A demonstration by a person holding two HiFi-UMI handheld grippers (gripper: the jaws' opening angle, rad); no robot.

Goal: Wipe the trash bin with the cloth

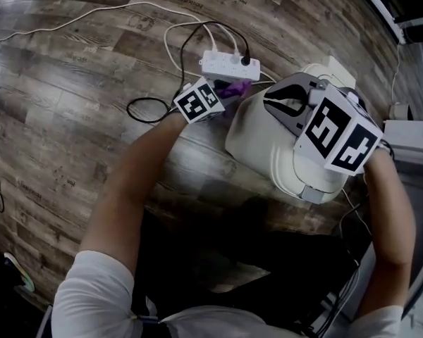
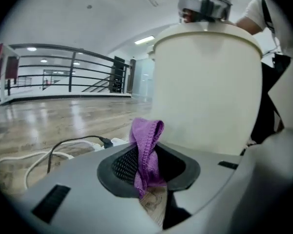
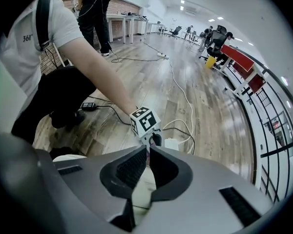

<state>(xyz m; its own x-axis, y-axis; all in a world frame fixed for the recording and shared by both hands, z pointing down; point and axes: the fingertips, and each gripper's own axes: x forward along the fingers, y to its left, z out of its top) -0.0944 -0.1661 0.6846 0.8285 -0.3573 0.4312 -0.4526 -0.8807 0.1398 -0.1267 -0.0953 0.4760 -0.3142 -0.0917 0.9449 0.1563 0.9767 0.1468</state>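
The white trash bin (image 1: 268, 146) leans tilted on the wood floor, its pale wall (image 2: 210, 91) filling the left gripper view. My left gripper (image 1: 229, 94) is shut on a purple cloth (image 1: 234, 88) right beside the bin's far side. That cloth (image 2: 147, 135) sticks up in a fold from between the jaws of the left gripper (image 2: 145, 167), close to the bin wall. My right gripper (image 1: 276, 101) sits on top of the bin at its upper rim. In its own view the right gripper (image 3: 147, 150) has its jaws closed, with the cream bin (image 3: 144, 189) showing in the slit.
A white power strip (image 1: 229, 65) with white and black cables lies on the floor just beyond the bin, also seen as the power strip (image 3: 172, 144). More cables (image 1: 148, 108) loop to the left. White furniture (image 1: 409, 136) stands at the right edge. The person's legs are near the bin.
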